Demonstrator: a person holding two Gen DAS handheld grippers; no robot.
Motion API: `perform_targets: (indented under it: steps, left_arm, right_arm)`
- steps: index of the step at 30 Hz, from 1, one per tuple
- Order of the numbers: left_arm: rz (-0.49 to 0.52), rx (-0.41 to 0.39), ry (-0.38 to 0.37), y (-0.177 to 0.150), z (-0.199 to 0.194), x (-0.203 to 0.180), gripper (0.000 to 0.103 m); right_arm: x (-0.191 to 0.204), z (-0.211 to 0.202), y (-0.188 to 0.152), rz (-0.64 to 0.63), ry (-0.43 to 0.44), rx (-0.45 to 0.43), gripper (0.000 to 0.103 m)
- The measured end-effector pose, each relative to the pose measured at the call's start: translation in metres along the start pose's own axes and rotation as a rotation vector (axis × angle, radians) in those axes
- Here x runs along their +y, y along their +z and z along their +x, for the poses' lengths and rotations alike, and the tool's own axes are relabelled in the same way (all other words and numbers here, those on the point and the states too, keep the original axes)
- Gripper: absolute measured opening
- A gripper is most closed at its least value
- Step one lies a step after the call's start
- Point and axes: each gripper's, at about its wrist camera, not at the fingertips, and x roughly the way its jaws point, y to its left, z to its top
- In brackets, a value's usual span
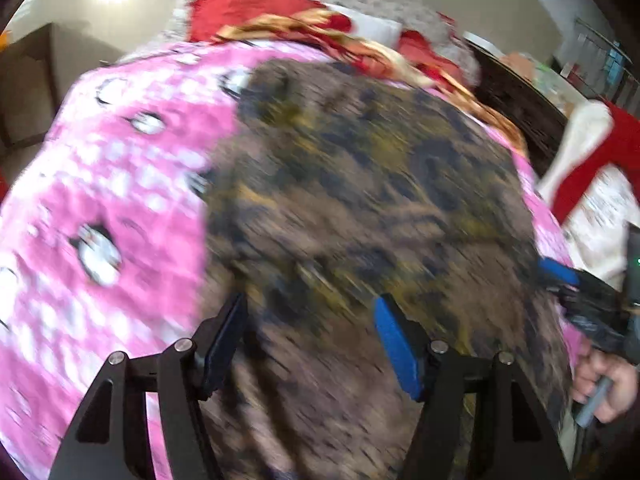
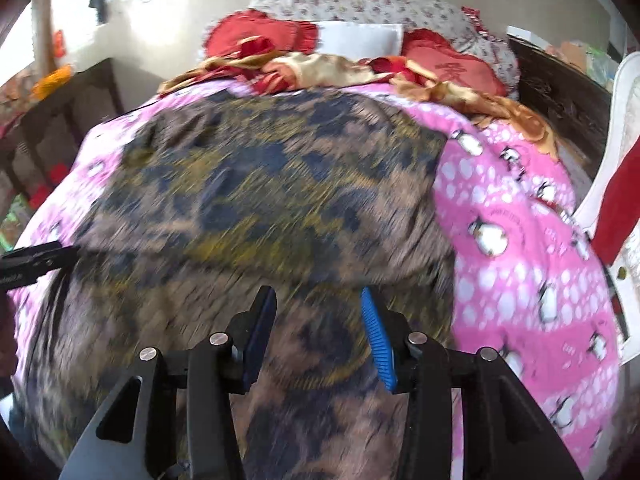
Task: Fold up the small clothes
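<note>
A brown garment with dark blue and olive patches (image 1: 360,200) lies spread on a pink penguin-print blanket (image 1: 120,184). It also shows in the right wrist view (image 2: 248,200), over the same blanket (image 2: 520,240). My left gripper (image 1: 310,312) is open above the garment's near part, with nothing between its fingers. My right gripper (image 2: 318,304) is open above the garment too, empty. The right gripper also shows at the right edge of the left wrist view (image 1: 560,276). The left gripper's finger shows at the left edge of the right wrist view (image 2: 36,260). Both views are motion-blurred.
Red and gold cushions and cloth (image 2: 340,64) are heaped at the bed's far end, with a floral pillow (image 2: 360,4) behind. A dark wooden bed frame (image 2: 560,92) runs on the right. A white and red chair (image 2: 616,184) stands at the right.
</note>
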Motion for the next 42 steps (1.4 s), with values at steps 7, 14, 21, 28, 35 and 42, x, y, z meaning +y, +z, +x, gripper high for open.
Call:
perform_targets:
  steps: [7, 14, 21, 28, 35, 42]
  left_arm:
    - [0.104, -0.045, -0.009, -0.030, 0.016, -0.013, 0.085]
    - [0.162, -0.054, 0.008, -0.035, 0.021, -0.023, 0.097]
    - [0.153, -0.056, -0.014, -0.035, 0.022, -0.022, 0.099]
    - [0.196, -0.034, 0.003, -0.034, 0.025, -0.028, 0.103]
    - [0.168, -0.049, -0.020, -0.035, 0.022, -0.025, 0.103]
    - [0.195, -0.044, 0.019, -0.036, 0.025, -0.031, 0.103]
  right_arm:
    - [-0.016, 0.029, -0.035, 0.037, 0.043, 0.032, 0.050]
    - [-0.010, 0.032, -0.039, 0.001, 0.014, 0.024, 0.054]
    - [-0.009, 0.034, -0.034, -0.002, 0.012, 0.040, 0.056]
    - [0.000, 0.029, -0.034, -0.043, -0.048, 0.046, 0.061]
    - [-0.003, 0.030, -0.036, -0.023, -0.039, 0.045, 0.063]
    - [-0.005, 0.031, -0.037, -0.018, -0.034, 0.041, 0.065]
